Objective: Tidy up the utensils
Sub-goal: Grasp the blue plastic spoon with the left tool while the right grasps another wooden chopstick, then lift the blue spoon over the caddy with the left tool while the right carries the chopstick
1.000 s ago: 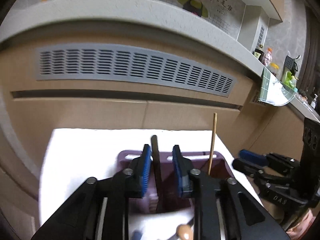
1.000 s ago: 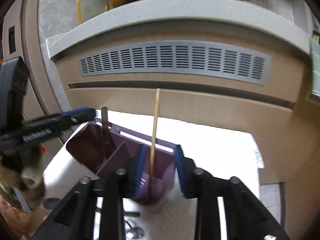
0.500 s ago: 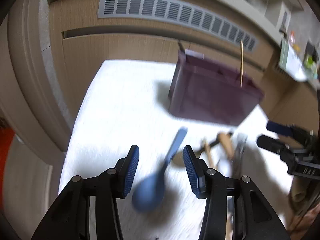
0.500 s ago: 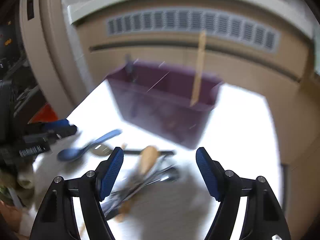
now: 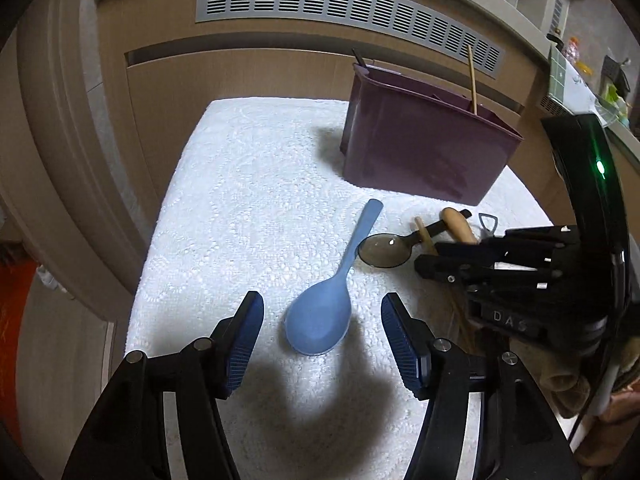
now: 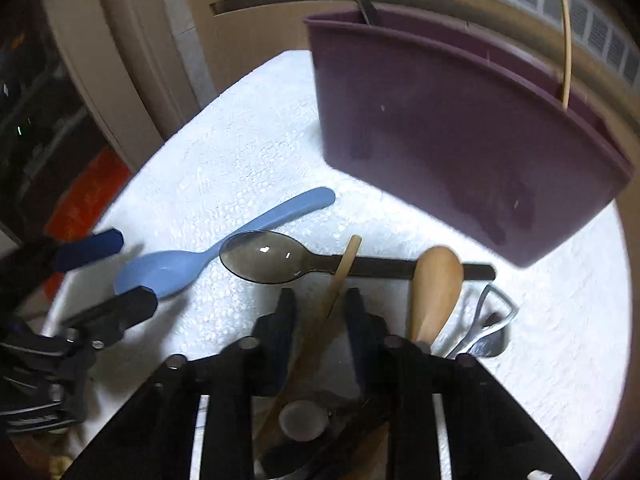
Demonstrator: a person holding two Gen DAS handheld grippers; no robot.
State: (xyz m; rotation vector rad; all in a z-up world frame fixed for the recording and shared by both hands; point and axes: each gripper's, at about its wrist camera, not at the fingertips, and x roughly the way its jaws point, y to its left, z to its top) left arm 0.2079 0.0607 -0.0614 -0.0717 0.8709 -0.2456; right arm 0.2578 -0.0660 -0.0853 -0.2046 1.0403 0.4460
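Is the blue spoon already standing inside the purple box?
No, the blue spoon lies flat on the white cloth, in front of the purple box and between the open left claw fingers.

Lying flat under everything: white bumpy cloth (image 5: 248,200). Standing behind it: brown wooden cabinet (image 5: 224,72) with long grey vent (image 5: 344,4) running across. Showing at far left: something orange-red (image 6: 84,196) down low, too blurry to tell.
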